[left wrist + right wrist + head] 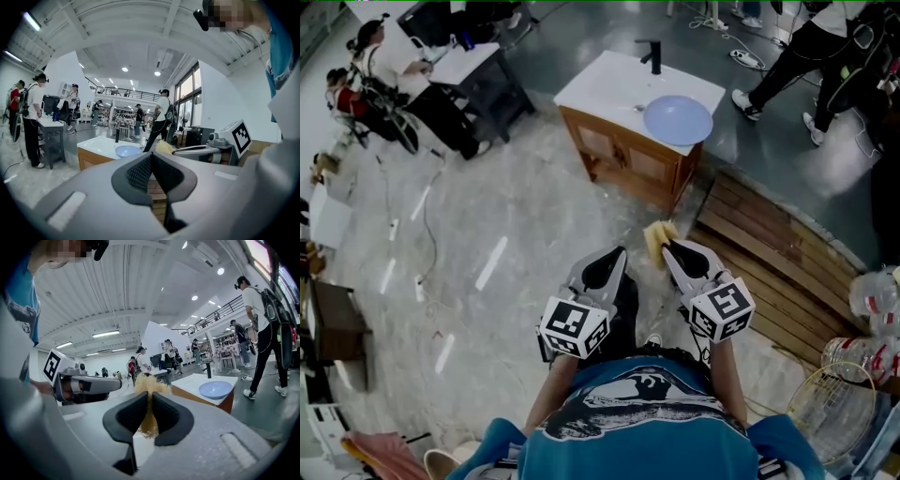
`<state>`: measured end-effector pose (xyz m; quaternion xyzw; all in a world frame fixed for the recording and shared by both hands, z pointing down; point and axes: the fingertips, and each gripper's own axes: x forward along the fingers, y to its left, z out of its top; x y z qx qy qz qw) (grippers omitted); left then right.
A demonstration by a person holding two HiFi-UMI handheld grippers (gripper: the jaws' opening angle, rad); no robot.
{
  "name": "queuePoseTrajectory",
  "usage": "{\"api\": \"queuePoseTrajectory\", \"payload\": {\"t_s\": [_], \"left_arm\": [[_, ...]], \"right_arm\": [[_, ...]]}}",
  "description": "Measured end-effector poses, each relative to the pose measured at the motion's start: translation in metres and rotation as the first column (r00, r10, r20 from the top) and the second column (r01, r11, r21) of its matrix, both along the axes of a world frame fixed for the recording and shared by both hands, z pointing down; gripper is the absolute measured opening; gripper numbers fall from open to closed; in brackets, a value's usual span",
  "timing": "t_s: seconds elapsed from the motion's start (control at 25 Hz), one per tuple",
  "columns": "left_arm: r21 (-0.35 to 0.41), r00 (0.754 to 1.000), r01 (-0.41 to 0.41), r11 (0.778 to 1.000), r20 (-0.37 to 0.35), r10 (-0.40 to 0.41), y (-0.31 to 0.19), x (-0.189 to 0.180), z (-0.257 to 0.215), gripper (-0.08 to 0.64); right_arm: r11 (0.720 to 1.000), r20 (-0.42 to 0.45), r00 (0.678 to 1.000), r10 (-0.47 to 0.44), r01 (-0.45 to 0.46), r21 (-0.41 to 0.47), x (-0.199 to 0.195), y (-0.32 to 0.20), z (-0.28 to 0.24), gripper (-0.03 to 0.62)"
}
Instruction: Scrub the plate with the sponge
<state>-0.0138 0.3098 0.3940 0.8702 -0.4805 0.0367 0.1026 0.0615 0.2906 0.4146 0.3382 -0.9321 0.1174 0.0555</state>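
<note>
Yellow sponge (pixel 149 383) between right gripper (pixel 151 401) fingers (pixel 131 414); pinch unclear overhead.

The plate (pixel 677 119) is pale blue. Under it the tabletop (pixel 600 89) is white, with a brown wood cabinet (pixel 623 159), and the tap (pixel 652 54) behind the plate is black. The sponge (pixel 657 239) is straw yellow. The left hand-held gripper (pixel 617 253) and right hand-held gripper (pixel 670 247) are grey with black pads and black-and-white square-marker cubes.

I'm seeing bright ceiling lights (pixel 124 69) glaring in streaks off the floor (pixel 492 262); both gripper views are bending, darkening at the edges.
</note>
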Motion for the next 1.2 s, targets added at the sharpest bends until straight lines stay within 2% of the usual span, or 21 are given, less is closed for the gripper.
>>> {"api": "queuePoseTrajectory", "payload": {"t_s": [0.36,0.68,0.96,1.2], "left_arm": [[-0.023,0.998,-0.068,0.997,-0.002,0.068,-0.126,-0.039,0.000,0.018],[-0.046,0.994,-0.112,0.993,-0.015,0.111,-0.223,-0.082,0.003,0.018],[-0.056,0.981,-0.194,0.979,-0.008,0.194,-0.276,-0.095,0.008,0.018],[-0.080,0.970,-0.244,0.967,-0.019,0.243,-0.292,-0.094,0.018,0.034]], "right_arm": [[0.998,-0.020,0.998,0.053,-0.053,-0.029,-0.039,-0.125,-0.002,0.034],[0.992,-0.034,0.994,0.101,-0.104,-0.070,-0.080,-0.213,0.002,0.034],[0.979,-0.042,0.981,0.188,-0.190,-0.079,-0.088,-0.258,0.002,0.034],[0.962,-0.055,0.967,0.249,-0.253,-0.101,-0.081,-0.268,0.008,0.034]]}}
